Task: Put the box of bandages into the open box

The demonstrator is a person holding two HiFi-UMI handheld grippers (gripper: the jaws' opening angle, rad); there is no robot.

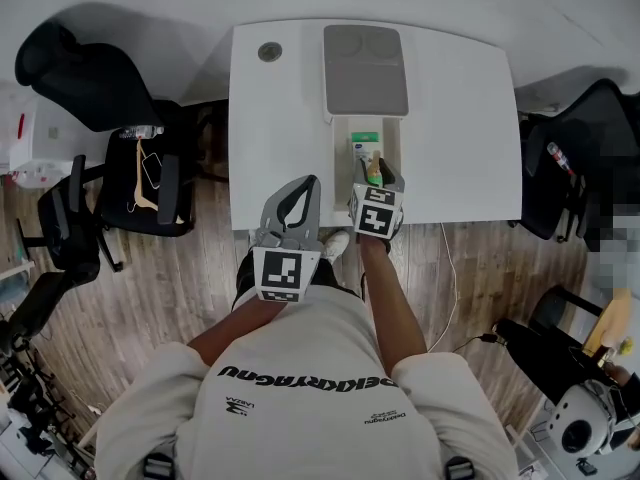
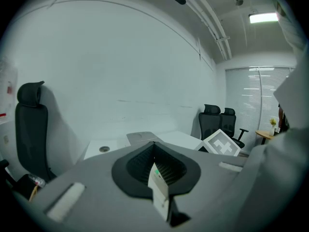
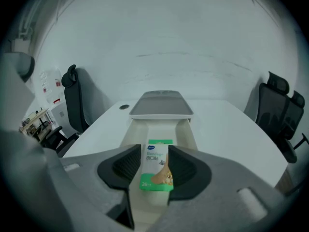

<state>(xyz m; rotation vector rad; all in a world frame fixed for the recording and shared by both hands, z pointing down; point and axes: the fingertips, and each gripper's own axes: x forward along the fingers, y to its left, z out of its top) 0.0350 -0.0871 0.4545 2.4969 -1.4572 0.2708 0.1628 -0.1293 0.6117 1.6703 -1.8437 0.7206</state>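
Observation:
The box of bandages (image 1: 366, 147), white and green, lies lengthwise in the cream open box (image 1: 343, 153), whose grey lid (image 1: 365, 68) is folded back on the far side. My right gripper (image 1: 378, 171) reaches into the near end of the open box. In the right gripper view its dark pads (image 3: 126, 164) stand against both long sides of the box of bandages (image 3: 157, 170), so my right gripper (image 3: 154, 151) is shut on it. My left gripper (image 1: 311, 182) hovers over the table's front edge, left of the open box, shut with nothing held (image 2: 155, 146).
The white table (image 1: 280, 118) has a round cable hole (image 1: 269, 52) at its far left. Black office chairs stand at the left (image 1: 80, 68) and right (image 1: 570, 168) of the table. A thin cable (image 1: 452, 288) hangs off the front edge over the wooden floor.

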